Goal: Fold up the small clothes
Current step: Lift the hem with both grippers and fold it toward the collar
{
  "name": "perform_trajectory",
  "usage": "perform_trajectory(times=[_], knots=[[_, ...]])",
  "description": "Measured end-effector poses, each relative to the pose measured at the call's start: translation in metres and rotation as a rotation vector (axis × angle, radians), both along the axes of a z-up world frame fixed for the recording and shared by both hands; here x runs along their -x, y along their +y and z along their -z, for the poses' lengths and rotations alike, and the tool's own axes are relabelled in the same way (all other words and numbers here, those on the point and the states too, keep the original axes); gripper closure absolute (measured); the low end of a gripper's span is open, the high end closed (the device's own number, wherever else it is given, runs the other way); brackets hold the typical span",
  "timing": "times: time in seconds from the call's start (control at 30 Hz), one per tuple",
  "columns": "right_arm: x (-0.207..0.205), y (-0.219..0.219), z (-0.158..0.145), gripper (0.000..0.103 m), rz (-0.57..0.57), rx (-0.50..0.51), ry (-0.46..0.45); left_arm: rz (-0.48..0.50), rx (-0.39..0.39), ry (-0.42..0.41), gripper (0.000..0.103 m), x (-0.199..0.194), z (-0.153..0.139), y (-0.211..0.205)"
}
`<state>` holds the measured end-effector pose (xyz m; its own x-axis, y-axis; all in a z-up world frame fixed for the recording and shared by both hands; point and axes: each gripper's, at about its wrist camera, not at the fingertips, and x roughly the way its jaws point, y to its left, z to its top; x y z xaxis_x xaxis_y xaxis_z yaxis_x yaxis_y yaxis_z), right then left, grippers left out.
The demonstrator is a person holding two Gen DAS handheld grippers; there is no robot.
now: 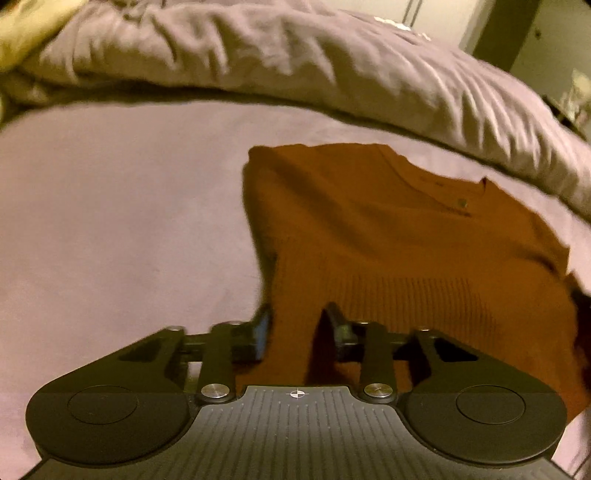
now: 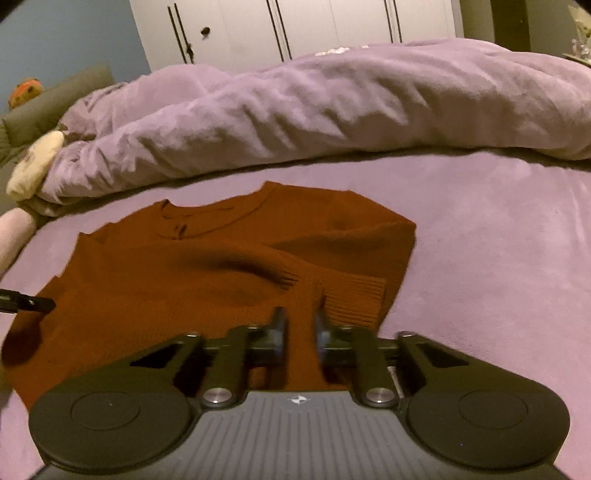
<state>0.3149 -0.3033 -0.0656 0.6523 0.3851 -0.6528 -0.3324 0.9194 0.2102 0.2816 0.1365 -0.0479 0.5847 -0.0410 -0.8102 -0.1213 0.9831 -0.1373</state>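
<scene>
Left wrist view: The sweater (image 1: pixel 388 236), rust-brown, lies on the bed (image 1: pixel 122 229), right of centre, with its neckline at the far side and its ribbed hem at the near side. The left gripper (image 1: pixel 295 328) stands at the near left corner of the hem. Its jaws are parted by a moderate gap, and the hem fabric fills that gap. The left finger sits at the sweater's left edge; the right finger sits over the knit. The picture does not show whether the fabric is pinched or merely lies between the fingers. A crumpled duvet (image 1: pixel 295 62) runs along the far side of the bed.

Right wrist view: The sweater (image 2: pixel 177 280) lies flat on the bed (image 2: pixel 498 240), left of centre, neckline far. One sleeve is folded across the body, and its ribbed cuff ends just beyond the jaws, slightly to the right. The right gripper (image 2: pixel 300 334) stands at the near hem, toward the sweater's right side. Its jaws are narrowly parted, with sweater fabric seen in the gap; contact cannot be confirmed. The tip of the left gripper (image 2: pixel 29 303) enters from the left edge, over the sweater's left side. The duvet (image 2: pixel 332 107) lies along the far side, with a wardrobe (image 2: pixel 295 26) behind it.
</scene>
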Motion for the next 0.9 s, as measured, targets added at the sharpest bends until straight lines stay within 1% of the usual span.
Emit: perform_trajectory(times=[0.07, 0.1, 0.13, 0.33, 0.5, 0.6, 0.67, 0.73, 0.9], knots=[[0.006, 0.002, -0.002, 0.096, -0.008, 0.025, -0.026, -0.007, -0.033, -0.003, 0.088, 0.004, -0.006, -0.003], [0.008, 0.002, -0.004, 0.096, -0.005, 0.028, -0.031, -0.013, -0.037, -0.007, 0.091, 0.007, -0.010, -0.004], [0.011, 0.001, -0.006, 0.097, -0.005, 0.021, -0.039, -0.010, -0.026, -0.019, 0.092, 0.010, -0.015, -0.004], [0.029, 0.000, -0.032, 0.097, -0.002, -0.015, -0.109, 0.025, -0.032, -0.125, 0.093, 0.024, -0.047, -0.013], [0.035, 0.000, -0.056, 0.098, 0.008, -0.026, -0.166, 0.004, -0.020, -0.200, 0.093, 0.026, -0.076, -0.014], [0.033, 0.001, -0.069, 0.098, 0.020, -0.029, -0.211, -0.004, -0.037, -0.238, 0.093, 0.021, -0.092, -0.013], [0.030, 0.001, -0.075, 0.098, 0.037, -0.043, -0.226, -0.026, -0.054, -0.261, 0.093, 0.014, -0.098, -0.011], [0.024, 0.003, -0.079, 0.098, 0.059, -0.041, -0.245, -0.039, -0.054, -0.270, 0.093, 0.003, -0.101, -0.010], [0.000, 0.017, -0.082, 0.099, 0.090, 0.008, -0.275, -0.053, -0.077, -0.281, 0.093, -0.025, -0.100, -0.011]])
